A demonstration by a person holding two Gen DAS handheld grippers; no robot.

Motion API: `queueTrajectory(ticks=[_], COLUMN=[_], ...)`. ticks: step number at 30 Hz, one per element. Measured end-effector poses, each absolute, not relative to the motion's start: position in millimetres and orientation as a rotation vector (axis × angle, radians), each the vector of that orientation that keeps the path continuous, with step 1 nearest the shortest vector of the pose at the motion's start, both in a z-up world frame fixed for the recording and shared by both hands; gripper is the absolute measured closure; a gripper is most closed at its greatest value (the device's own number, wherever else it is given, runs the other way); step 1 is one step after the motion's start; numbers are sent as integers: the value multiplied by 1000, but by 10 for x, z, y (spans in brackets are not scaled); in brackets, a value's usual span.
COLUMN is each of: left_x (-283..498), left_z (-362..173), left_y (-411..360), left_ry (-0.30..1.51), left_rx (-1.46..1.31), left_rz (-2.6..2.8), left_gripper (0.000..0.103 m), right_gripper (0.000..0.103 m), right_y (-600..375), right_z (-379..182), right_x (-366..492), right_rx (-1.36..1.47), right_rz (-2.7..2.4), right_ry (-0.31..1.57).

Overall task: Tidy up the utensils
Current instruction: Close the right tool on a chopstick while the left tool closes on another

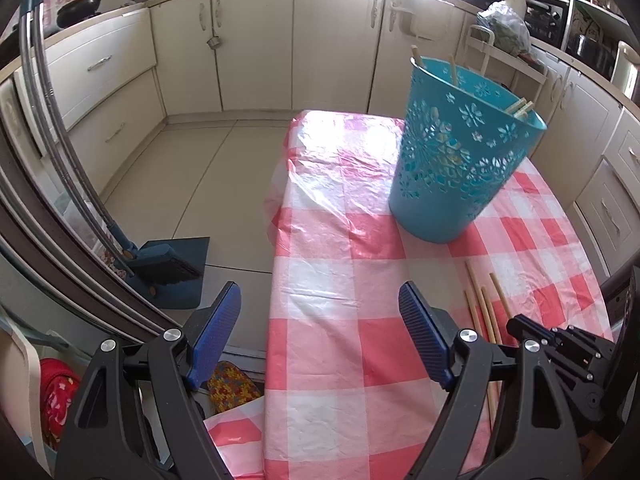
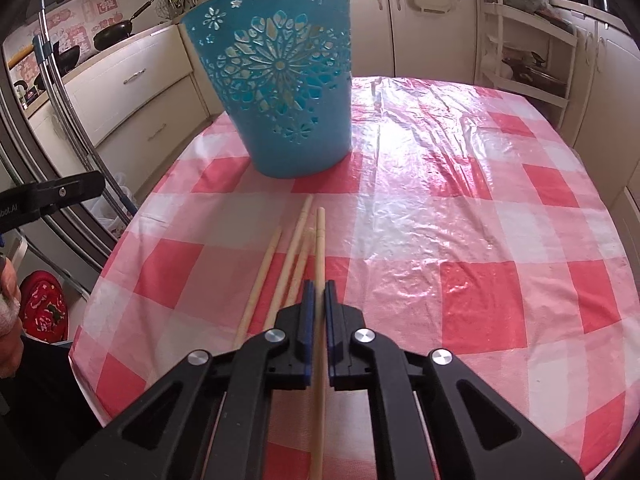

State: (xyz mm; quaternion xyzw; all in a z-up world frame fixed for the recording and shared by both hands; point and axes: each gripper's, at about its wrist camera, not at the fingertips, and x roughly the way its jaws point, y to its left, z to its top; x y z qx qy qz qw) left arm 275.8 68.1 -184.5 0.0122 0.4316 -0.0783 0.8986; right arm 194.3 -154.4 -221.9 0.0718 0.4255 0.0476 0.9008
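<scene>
A blue cut-out basket (image 1: 460,160) stands on the red-and-white checked table (image 1: 340,320), with several wooden chopsticks (image 1: 520,109) leaning inside it. It also shows in the right wrist view (image 2: 280,80). Several loose chopsticks (image 2: 280,272) lie on the cloth in front of it; they show in the left wrist view (image 1: 486,304) too. My right gripper (image 2: 319,292) is shut on one chopstick (image 2: 320,248), low over the table. My left gripper (image 1: 320,300) is open and empty over the table's left edge.
A blue broom and dustpan (image 1: 168,268) lean on the floor left of the table. Kitchen cabinets (image 1: 256,40) run along the back and right. A white rack (image 2: 524,48) stands beyond the table. The right gripper's body (image 1: 568,360) sits close by my left gripper.
</scene>
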Motion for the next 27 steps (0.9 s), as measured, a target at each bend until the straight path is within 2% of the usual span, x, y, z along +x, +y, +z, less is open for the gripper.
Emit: queueTrajectory(ticks=[3,5,8,15,18,27], left_x=[2738,2730,2720,2703,2710,2740], left_z=[-1889,-1919,-1968,-2098,-2170,-2397], left_y=[575,505,415,201,53,-390], left_ry=[907,916,932,981,1007,1056], left_rx=[53,68,84,91,88,142], left_rz=[-190,-209,-233,-294,-324,-352], left_gripper=[26,26,26,26,26,26], right_gripper=[97,90,88,88,96,97], right_y=[-1607,-1645,-1662,-1600,-1587,-1843], right_z=[-2214,-2209,-2203,-2243,-2251,-2263], right_x=[1936,1933,1946,1997,1999,1978], right_rx=[172,191,200,122,70,136], right_rz=[96,107,120,109,97,72], right_ry=[886,888,885,905,902,900])
